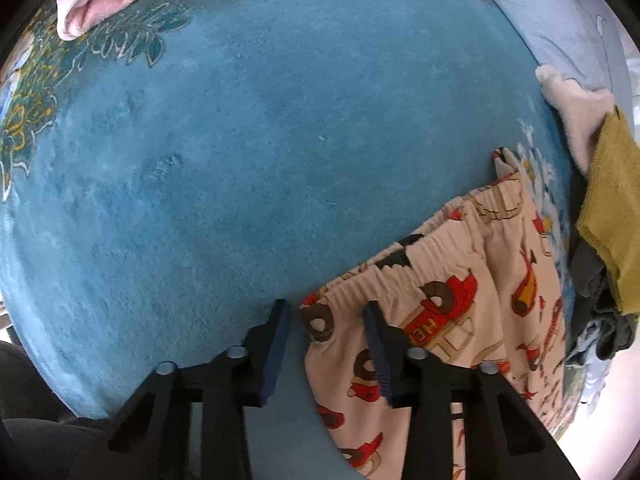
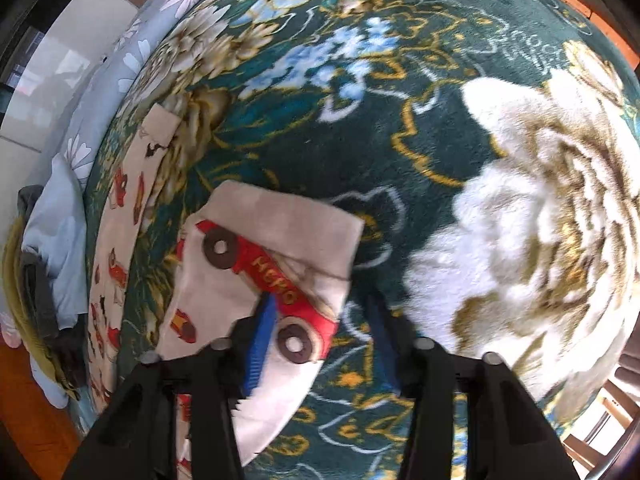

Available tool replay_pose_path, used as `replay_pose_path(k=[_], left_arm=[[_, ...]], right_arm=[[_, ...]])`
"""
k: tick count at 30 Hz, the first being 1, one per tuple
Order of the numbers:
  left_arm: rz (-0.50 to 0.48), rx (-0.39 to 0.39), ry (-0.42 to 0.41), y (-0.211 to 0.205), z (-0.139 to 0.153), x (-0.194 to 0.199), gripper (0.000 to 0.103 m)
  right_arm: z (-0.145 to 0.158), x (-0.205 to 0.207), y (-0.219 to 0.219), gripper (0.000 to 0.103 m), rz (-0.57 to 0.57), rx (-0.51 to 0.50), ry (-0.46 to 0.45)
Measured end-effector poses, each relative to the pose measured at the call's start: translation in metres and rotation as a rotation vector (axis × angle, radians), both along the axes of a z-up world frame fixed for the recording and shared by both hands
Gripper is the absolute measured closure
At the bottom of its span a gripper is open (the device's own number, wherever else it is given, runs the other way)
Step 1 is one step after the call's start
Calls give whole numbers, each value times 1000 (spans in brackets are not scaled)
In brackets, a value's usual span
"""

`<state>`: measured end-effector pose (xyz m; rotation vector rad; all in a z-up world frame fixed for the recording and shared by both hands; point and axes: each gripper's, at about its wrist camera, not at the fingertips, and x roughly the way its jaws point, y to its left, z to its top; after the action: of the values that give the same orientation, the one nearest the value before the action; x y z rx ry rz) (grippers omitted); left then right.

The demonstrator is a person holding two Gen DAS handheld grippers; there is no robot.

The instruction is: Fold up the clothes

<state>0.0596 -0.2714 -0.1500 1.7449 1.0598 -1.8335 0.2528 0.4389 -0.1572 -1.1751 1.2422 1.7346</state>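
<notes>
Left wrist view: the left gripper (image 1: 326, 318) stands part open astride the elastic waistband corner of the fire-truck print pants (image 1: 440, 320), which lie on the teal floral blanket (image 1: 240, 140). The right gripper (image 2: 320, 316), likewise part open, straddles a pant leg's hem; whether either grips the cloth I cannot tell.

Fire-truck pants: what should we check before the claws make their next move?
1. Waistband corner inside the left claw: ok.
2. Left claw pinching it: not ok, a gap shows beside the cloth.
3. Cuff inside the right claw: ok, its edge lies there.
4. Right claw pinching the cuff: not ok, one side stands off the cloth.
5. Bare blanket ahead for folding: ok.
6. Pants lying flat: cannot tell, neither view shows them whole.
</notes>
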Motion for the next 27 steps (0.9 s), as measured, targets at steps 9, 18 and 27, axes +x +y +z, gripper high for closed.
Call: replay_pose_path(k=[9,18,27], left_arm=[[70,2,92,-8,15,2,94],[122,37,352,-4,88,15,94],[61,61,301,5,105,-77,94]], right_arm=[[23,4,4,101,-17,-34,103],[108,-2,1,101,81,48,229],[125,-105,53,101,98,36,193]])
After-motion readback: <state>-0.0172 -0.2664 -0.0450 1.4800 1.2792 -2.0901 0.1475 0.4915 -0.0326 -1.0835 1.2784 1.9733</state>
